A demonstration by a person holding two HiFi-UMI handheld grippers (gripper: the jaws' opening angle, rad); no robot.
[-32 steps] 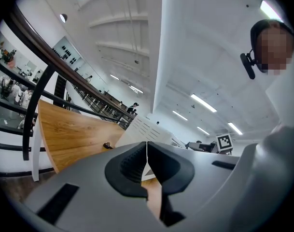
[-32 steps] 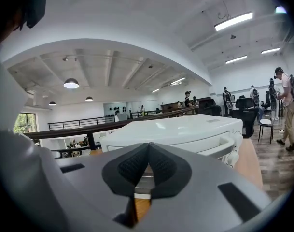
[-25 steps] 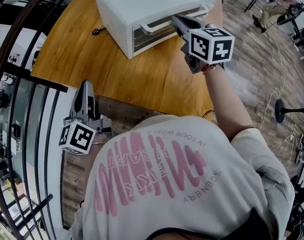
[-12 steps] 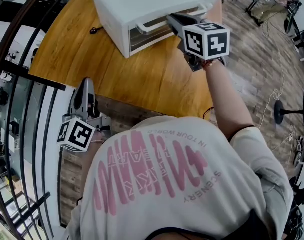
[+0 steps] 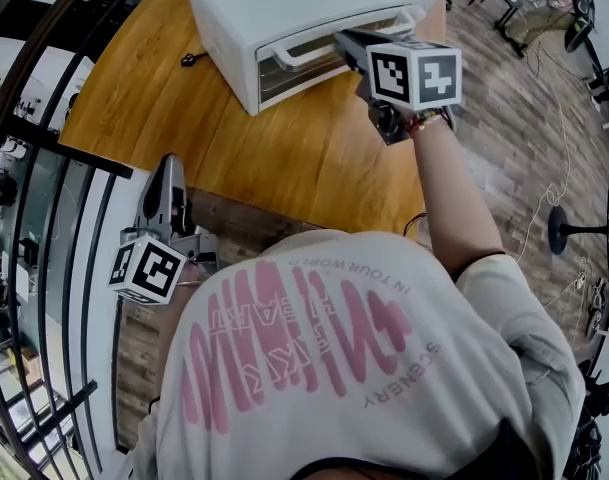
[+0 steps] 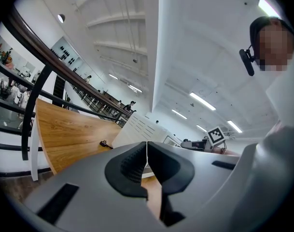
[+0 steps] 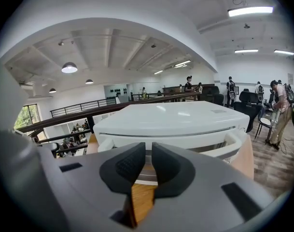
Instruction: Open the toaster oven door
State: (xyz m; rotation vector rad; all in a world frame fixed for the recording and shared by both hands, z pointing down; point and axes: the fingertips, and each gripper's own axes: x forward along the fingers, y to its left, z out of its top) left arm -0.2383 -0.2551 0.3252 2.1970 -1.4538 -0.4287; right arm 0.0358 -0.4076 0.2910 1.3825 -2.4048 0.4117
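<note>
Jaws of the right gripper (image 7: 149,158) stand a narrow slit apart, having just been opening, and the pads press on nothing; through the slit show only the oven front and the wood beneath. Its tips lie right at the middle of the handle (image 5: 299,56), a white bar that runs across the top of the oven door, though contact cannot be told. The head view shows this gripper reaching out from the person's outstretched right arm, tilted slightly downward, its marker cube (image 5: 416,73) uppermost. The oven (image 5: 284,3), a white box with a glass door, sits at the far side of the round wooden table (image 5: 284,158), front turned toward the person; whether the door is ajar cannot be told. A small black plug (image 5: 191,60) lies on the table just beside the oven's left side. Jaws of the left gripper (image 6: 147,151) are together, pad against pad, with nothing between them. That gripper is held level and low at the person's left, off the near edge of the table and well apart from the oven, next to a dark railing (image 5: 44,138). Seen along its jaws, the oven's louvered side wall and the plug lie ahead across the tabletop.
</note>
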